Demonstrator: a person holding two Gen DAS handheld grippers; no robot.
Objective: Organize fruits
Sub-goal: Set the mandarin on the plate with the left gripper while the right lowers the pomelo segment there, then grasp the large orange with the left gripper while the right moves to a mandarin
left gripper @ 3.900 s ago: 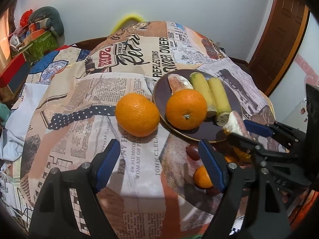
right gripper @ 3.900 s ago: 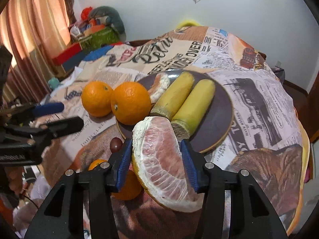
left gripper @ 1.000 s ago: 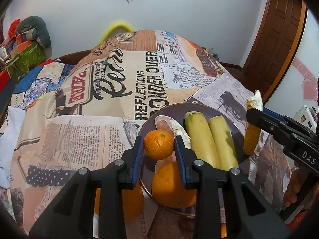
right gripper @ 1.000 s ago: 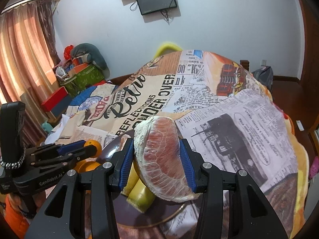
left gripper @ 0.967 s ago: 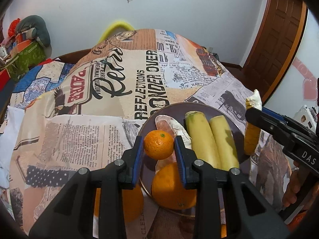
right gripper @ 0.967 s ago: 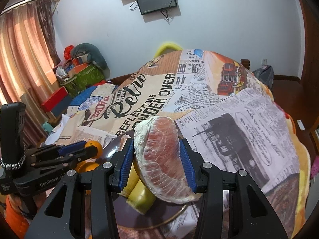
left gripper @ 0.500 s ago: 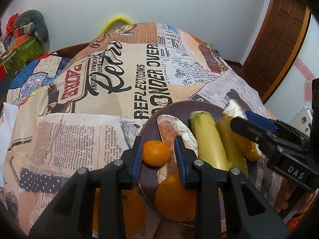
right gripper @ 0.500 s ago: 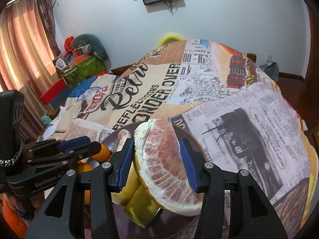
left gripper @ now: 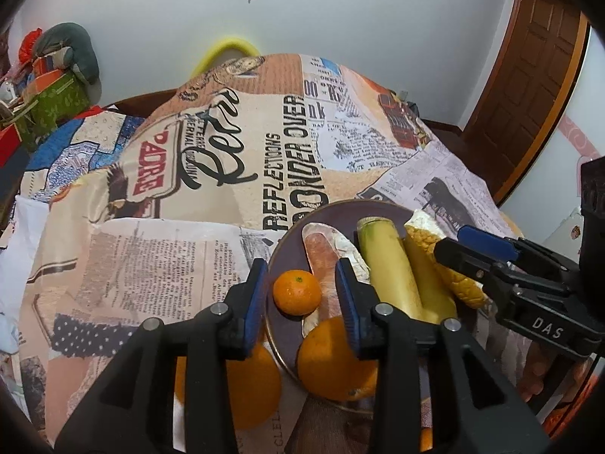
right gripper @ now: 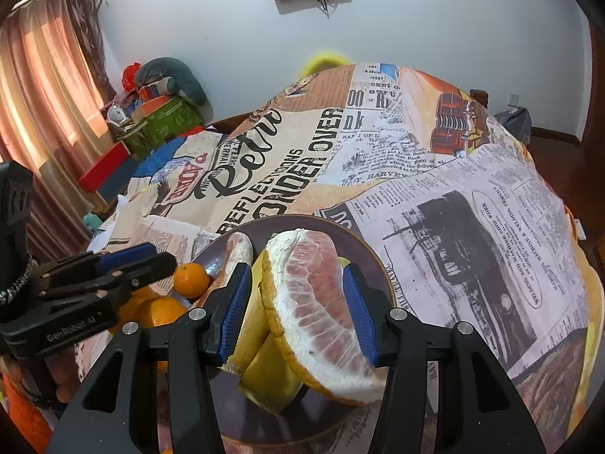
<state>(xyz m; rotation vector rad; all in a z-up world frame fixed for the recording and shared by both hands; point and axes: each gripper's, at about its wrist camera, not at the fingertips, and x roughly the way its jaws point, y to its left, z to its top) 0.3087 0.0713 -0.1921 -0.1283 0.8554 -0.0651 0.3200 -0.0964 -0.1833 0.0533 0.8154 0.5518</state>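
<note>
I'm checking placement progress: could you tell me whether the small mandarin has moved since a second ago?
Yes. The small mandarin came down onto the plate, beside the pomelo wedge.

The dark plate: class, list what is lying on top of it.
On the plate: a small mandarin, a pomelo wedge, two bananas and a large orange. The claws hide part of the plate's surface.

On the dark round plate lie a small mandarin, a large orange, two yellow-green bananas side by side, and pink pomelo wedges.
</note>
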